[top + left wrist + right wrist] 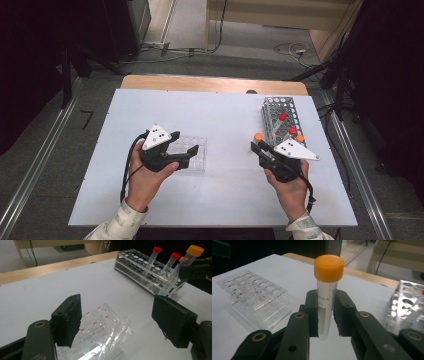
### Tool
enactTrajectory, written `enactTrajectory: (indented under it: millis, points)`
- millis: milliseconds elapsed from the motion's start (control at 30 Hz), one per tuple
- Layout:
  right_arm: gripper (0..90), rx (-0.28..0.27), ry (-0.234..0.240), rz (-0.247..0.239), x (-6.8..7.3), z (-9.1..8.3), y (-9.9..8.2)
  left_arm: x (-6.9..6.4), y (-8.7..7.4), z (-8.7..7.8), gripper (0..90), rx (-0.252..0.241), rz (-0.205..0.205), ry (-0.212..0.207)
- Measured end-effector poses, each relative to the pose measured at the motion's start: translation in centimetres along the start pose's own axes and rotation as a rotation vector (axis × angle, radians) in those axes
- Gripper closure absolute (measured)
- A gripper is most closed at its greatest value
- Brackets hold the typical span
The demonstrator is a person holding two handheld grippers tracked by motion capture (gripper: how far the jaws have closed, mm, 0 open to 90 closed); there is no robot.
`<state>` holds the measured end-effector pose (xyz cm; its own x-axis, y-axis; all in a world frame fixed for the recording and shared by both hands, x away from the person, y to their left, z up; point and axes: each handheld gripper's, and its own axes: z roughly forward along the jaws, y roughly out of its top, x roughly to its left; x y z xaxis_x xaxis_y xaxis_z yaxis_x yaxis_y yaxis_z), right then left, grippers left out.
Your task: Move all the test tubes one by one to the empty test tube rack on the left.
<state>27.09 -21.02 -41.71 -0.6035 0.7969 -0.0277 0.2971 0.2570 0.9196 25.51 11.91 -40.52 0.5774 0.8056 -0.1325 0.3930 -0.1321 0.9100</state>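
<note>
High view: the left tool (184,145) sits released over a clear tray (192,155) mid-bench; the right tool (258,145) grips an orange-capped tube (258,136) just beside the metal rack (280,120) near the right edge.

Left gripper view: jaws apart above the tray (105,335).

Right gripper view: jaws clamp the tube (327,290) upright.

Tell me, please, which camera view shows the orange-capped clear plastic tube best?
The right gripper view: the orange-capped clear plastic tube stands upright, close up, clamped between the right gripper jaws. The left gripper view shows it farther off; the high view shows mainly its cap.
</note>
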Motion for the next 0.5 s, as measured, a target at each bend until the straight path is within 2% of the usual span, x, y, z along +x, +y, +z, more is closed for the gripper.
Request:
enactTrajectory:
  millis: [233, 500]
  points:
    - [72.2, 0.025, 0.064, -0.031, 2.4, 1.3, -0.1, -0.8, 0.1, 0.0, 27.1, -0.011, 0.010, -0.034]
    - [72.2, 0.054, 0.142, -0.073, 5.3, 2.6, -0.4, -2.5, 0.2, 0.2, 28.7, -0.013, 0.038, -0.090]
